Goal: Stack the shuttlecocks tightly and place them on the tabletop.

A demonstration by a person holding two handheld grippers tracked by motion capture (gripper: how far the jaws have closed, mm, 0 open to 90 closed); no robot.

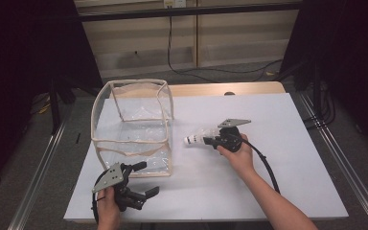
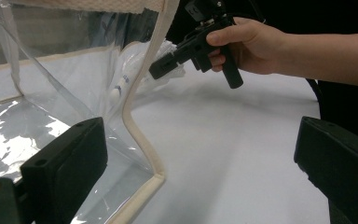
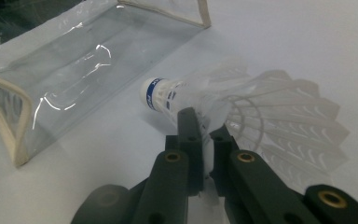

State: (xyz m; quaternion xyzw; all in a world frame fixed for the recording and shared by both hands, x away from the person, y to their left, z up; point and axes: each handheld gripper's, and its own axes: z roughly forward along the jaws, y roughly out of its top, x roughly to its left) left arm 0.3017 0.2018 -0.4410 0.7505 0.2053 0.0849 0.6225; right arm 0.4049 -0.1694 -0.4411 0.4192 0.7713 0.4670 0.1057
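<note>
Centrally, the white desk (image 1: pixel 278 158) carries a clear plastic bag (image 1: pixel 134 129) with cream-coloured piping, standing open-topped toward the desk's left half. All else is placed against that bag. At its near corner sits the left gripper (image 1: pixel 141 179), held in a hand at the desk's near edge; its jaws are spread wide, one beside the bag's clear wall and the other well clear of it, with nothing pinched. Just right of the bag is the right gripper (image 1: pixel 210 140), pressed together on the feathers of a white shuttlecock (image 1: pixel 196 138). The shuttlecock's blue-banded cork points toward the bag, close beside its right wall.
</note>
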